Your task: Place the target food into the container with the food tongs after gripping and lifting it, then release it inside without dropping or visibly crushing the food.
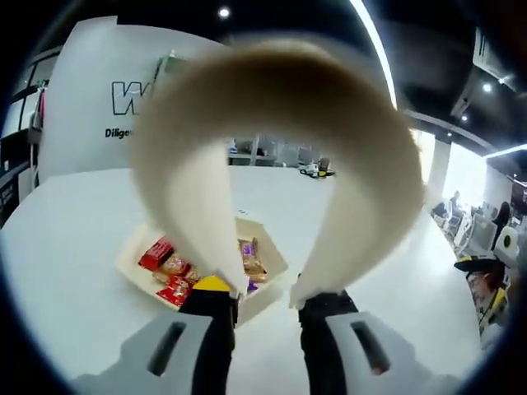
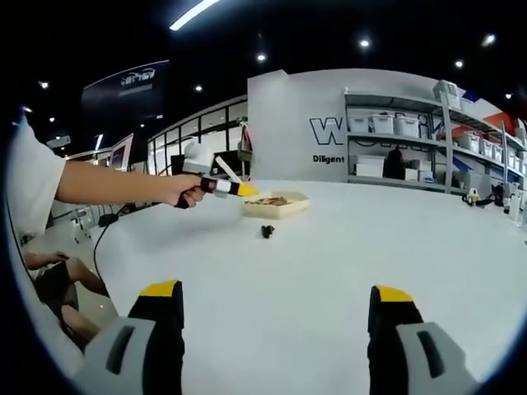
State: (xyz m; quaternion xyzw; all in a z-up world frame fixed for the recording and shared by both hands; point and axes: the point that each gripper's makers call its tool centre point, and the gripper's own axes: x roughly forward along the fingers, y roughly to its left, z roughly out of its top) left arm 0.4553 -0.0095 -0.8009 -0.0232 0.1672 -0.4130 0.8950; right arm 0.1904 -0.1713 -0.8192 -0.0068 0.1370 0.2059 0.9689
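Our left gripper [image 1: 268, 304] has its jaws clenched on the food tongs [image 1: 272, 156], which arch up over the container [image 1: 132, 255] of wrapped snacks [image 1: 169, 271] on the white surface [image 1: 74, 247]. Our right gripper [image 2: 276, 317] hangs released above the surface, well apart from a small dark object [image 2: 267, 231].

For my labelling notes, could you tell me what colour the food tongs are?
Cream-white food tongs, clearest in the left gripper view.
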